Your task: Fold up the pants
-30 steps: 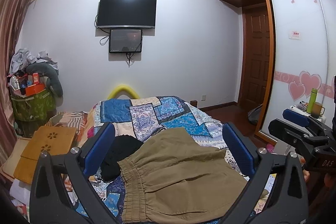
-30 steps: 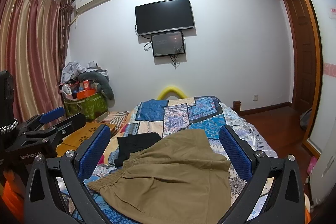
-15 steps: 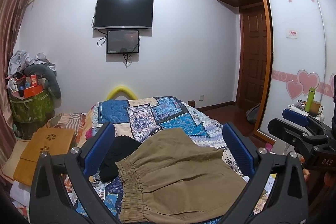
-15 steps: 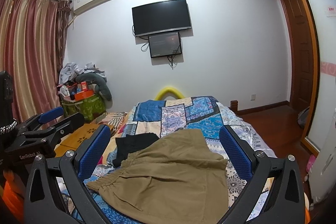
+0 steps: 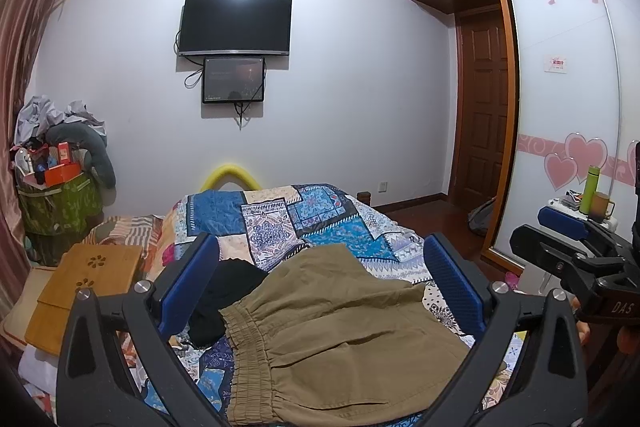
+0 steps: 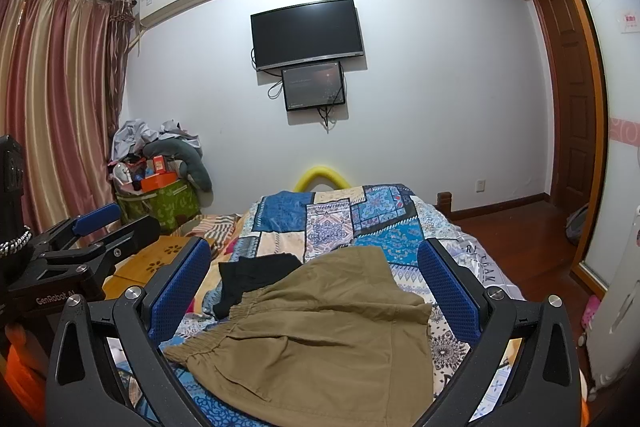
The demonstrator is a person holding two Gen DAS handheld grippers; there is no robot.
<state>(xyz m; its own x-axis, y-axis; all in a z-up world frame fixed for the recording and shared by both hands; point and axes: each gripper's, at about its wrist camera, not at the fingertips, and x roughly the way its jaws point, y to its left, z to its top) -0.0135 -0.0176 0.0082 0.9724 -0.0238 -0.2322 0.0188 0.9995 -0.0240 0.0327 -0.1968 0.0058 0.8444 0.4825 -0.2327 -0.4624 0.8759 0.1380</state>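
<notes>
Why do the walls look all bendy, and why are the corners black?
In both wrist views a fisheye lens bows straight lines: the wardrobe door curves in the left view, the curtain in the right. The black corners are the lens's round edge. The TV shows faint glare. The khaki pants look sharp, evenly lit.
</notes>
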